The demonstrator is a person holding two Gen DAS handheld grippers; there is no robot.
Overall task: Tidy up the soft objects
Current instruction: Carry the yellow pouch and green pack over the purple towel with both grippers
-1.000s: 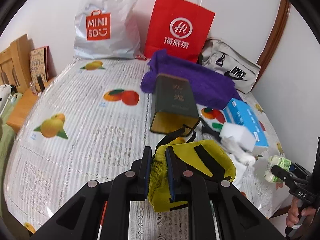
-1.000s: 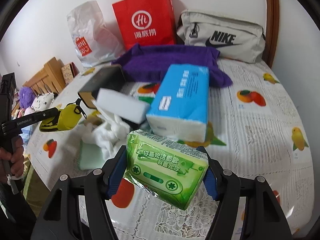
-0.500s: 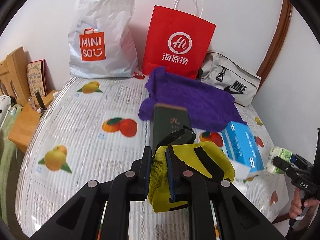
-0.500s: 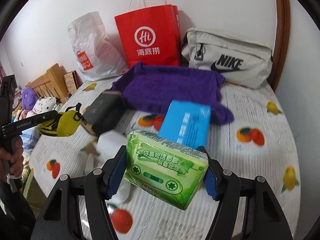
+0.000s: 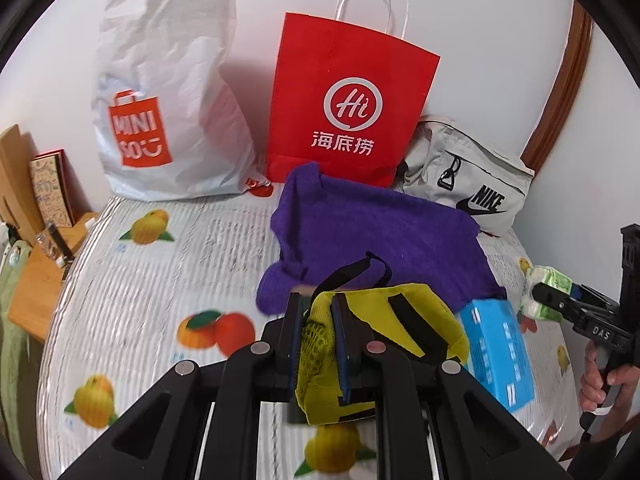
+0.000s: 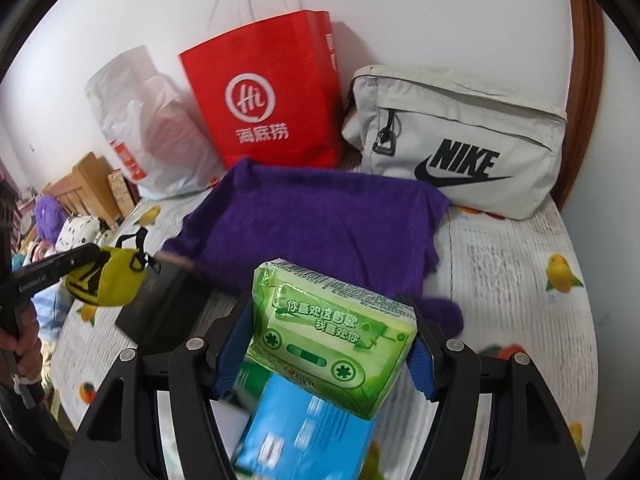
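My left gripper is clamped on the yellow mesh pouch, held above the table. My right gripper is squeezed on the green tissue pack, also lifted. Below both lie the blue tissue box and the purple towel, which is spread unfolded. Behind stand the red paper bag, the white Miniso bag and the grey Nike pouch. I judge the sorting barely underway: two items picked, none stowed. Only the right view shows the dark box; the left view shows the Miniso logo plainly.
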